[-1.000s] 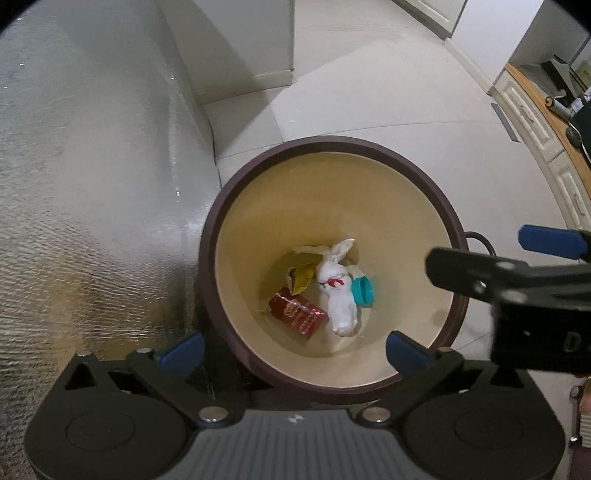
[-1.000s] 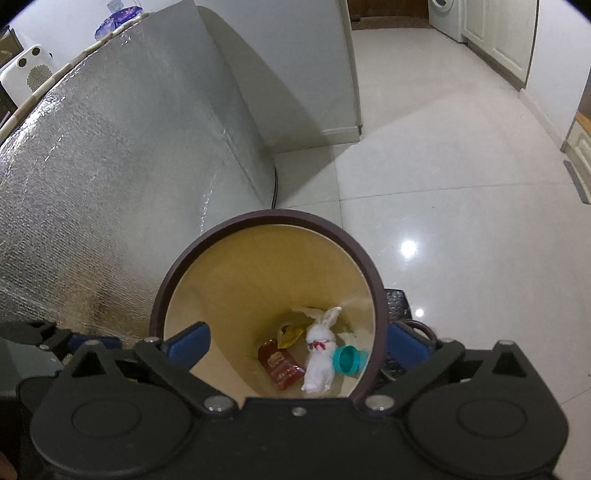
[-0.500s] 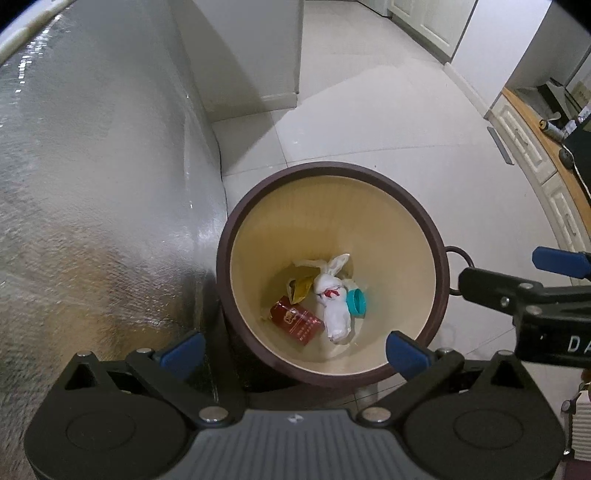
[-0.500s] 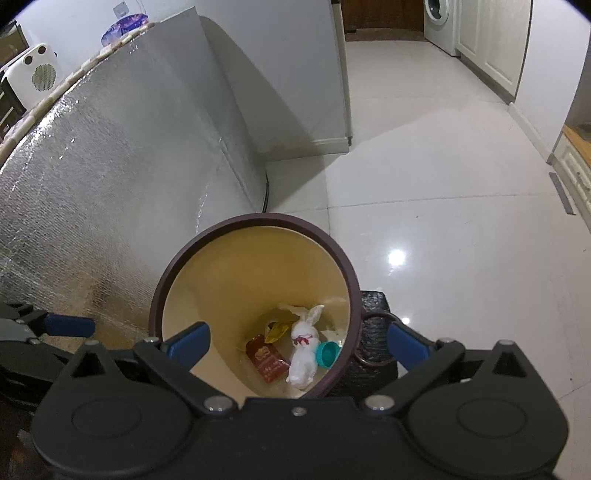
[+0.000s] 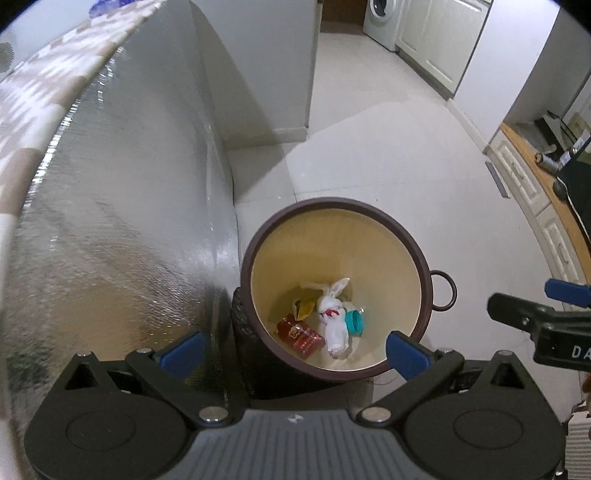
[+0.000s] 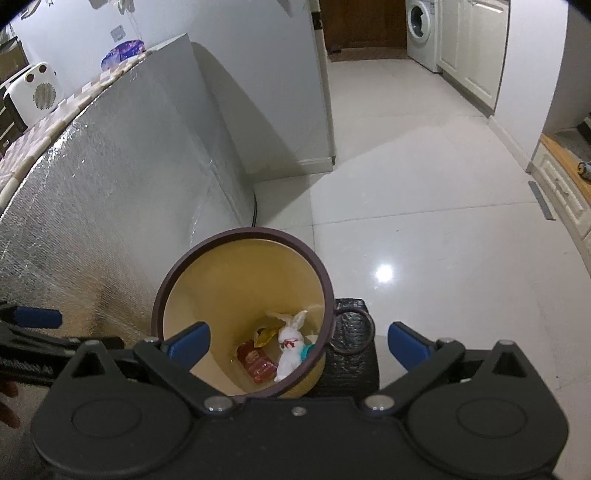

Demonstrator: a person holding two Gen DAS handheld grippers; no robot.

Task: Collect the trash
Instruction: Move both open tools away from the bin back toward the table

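Note:
A round bin point(image 5: 406, 236) with a dark brown rim and yellow inside stands on the floor beside a foil-covered counter. At its bottom lie a white tied bag shaped like a rabbit point(image 5: 334, 317), a red packet point(image 5: 301, 334), a yellow wrapper point(image 5: 306, 306) and a teal cap point(image 5: 355, 322). My left gripper point(image 5: 295, 352) hangs open and empty above the bin's near rim. My right gripper point(image 6: 298, 343) is open and empty too, above the same bin point(image 6: 236, 236), with the white bag point(image 6: 290, 345) and red packet point(image 6: 256, 362) below it. The right gripper point(image 5: 535, 314) shows at the left view's right edge.
The foil-covered counter side point(image 5: 122, 221) rises on the left, close to the bin. A metal ring handle point(image 5: 442, 291) sticks out of the bin's right side. White tiled floor point(image 6: 424, 229) spreads to the right. Cabinets point(image 5: 532, 192) line the far right, a washing machine point(image 6: 423, 33) stands far back.
Both grippers have risen and pulled back from the bin, which now looks smaller and lower in both views. The trash inside has not moved.

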